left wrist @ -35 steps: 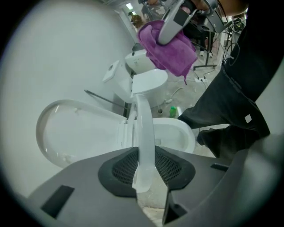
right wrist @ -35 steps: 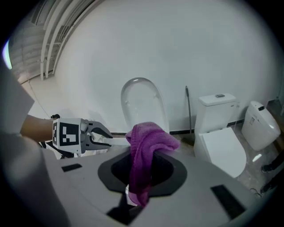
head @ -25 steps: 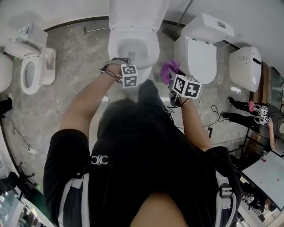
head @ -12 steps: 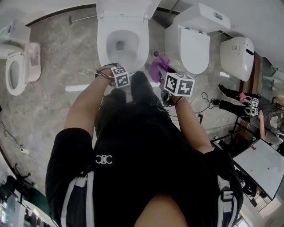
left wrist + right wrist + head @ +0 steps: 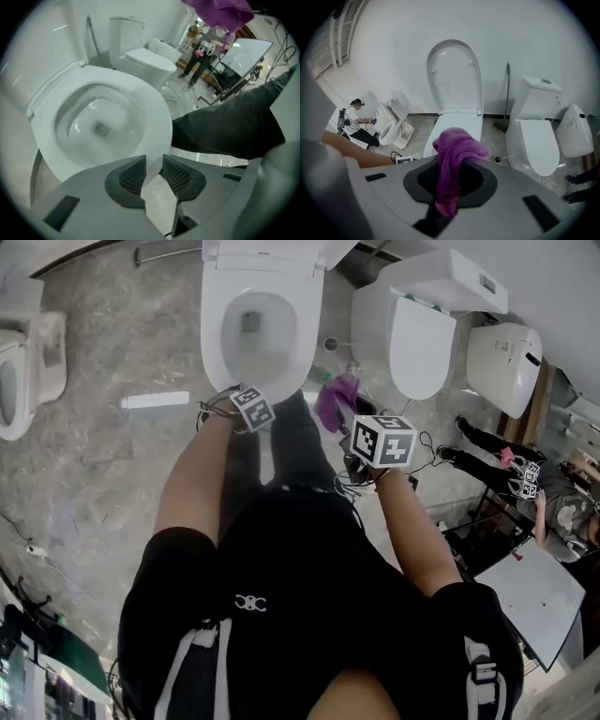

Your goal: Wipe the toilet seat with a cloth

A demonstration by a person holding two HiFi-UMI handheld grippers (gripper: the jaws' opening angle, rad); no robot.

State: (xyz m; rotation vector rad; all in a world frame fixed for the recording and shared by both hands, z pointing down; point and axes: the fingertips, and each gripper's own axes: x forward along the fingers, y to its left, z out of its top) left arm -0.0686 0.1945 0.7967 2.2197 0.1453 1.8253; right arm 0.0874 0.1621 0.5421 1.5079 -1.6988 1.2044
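The right gripper [image 5: 450, 174] is clamping a purple cloth [image 5: 457, 145] between its jaws; one bunched fold is spilling out ahead of the tips and a shorter tail is trailing back behind them. The cloth is looking soft, light and limp (likely a fluffy microfibre), so it should mould to a curve when pressed down; the grip across its bunched middle seems sound, leaving the front fold as the wiping face. The toilet seat [image 5: 151, 115] is lying just ahead of and below the left gripper [image 5: 154, 161], with the lid [image 5: 454, 75] standing raised beyond it; that gripper's jaws have just been closing, yet they are standing apart with nothing between them. The seat is looking hard, glossy and probably slippery.
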